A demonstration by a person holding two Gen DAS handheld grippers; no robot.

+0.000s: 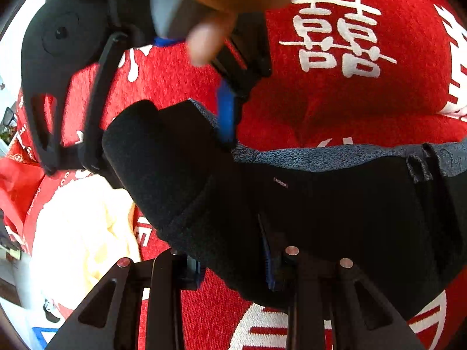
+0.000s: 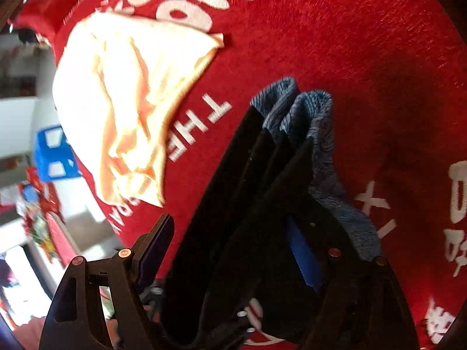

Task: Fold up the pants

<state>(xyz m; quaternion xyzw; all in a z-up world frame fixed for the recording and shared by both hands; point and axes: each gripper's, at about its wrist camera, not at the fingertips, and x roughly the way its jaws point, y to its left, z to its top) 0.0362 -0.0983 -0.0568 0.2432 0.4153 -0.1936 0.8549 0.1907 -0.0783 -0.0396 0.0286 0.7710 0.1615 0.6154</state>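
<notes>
The pants [image 1: 335, 204] are black with a blue-grey waistband and lie bunched on a red cloth with white lettering [image 1: 335, 102]. My left gripper [image 1: 233, 265] has its jaws spread, with the pants' thick black fold lying between its blue-padded fingers [image 1: 270, 265]. The right gripper [image 1: 227, 110] shows in the left wrist view, held by a hand, its blue pad touching the pants' top edge. In the right wrist view my right gripper [image 2: 233, 250] is open, with stacked black folds and the waistband [image 2: 306, 122] lying between its fingers.
A crumpled cream-yellow garment [image 2: 125, 99] lies on the red cloth to the left of the pants; it also shows in the left wrist view [image 1: 78, 233]. A blue crate [image 2: 52, 154] and room clutter sit beyond the cloth's left edge.
</notes>
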